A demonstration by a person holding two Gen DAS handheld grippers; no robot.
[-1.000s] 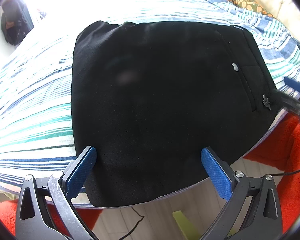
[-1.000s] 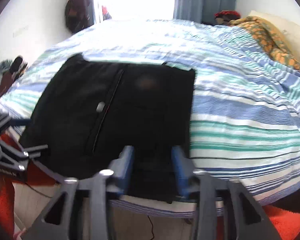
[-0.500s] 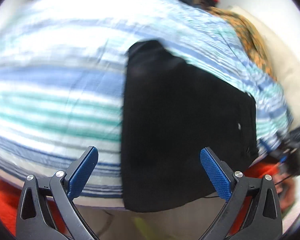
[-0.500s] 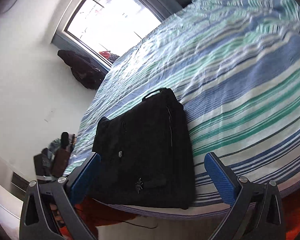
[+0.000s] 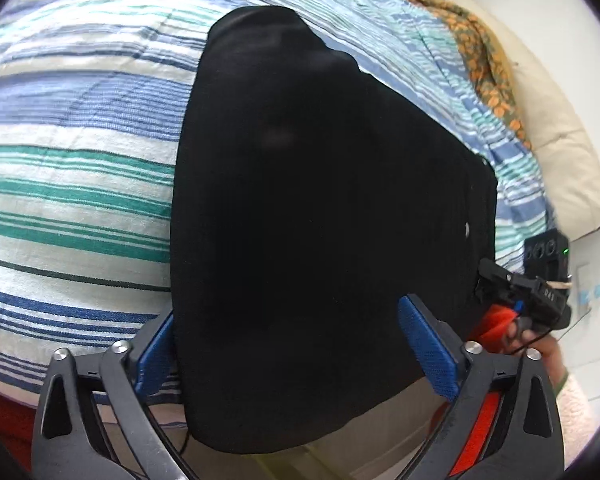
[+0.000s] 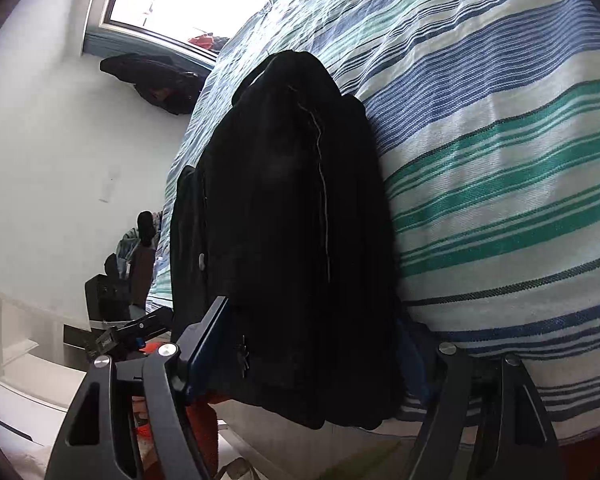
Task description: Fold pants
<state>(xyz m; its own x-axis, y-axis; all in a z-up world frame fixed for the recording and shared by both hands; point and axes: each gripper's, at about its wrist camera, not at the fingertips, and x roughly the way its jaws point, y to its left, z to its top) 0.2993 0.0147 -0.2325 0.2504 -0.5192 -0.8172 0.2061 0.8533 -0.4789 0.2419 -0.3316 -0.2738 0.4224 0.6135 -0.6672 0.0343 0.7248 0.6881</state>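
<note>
Both grippers closing: left gripper [image 5: 292, 344] & right gripper [image 6: 312, 356] straddling near edge of black pants [image 5: 324, 208], not yet pinching, prob. lining up for next fold.

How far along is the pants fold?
Done: the black pants already lie as a compact multi-layer stack at the edge of the striped bed.

In hand: both grippers straddle its near end, jaws closing. The left gripper does not pinch it yet; the right gripper is around the hanging edge, contact unclear.

Left: apparently one last fold or tidy-up.
</note>
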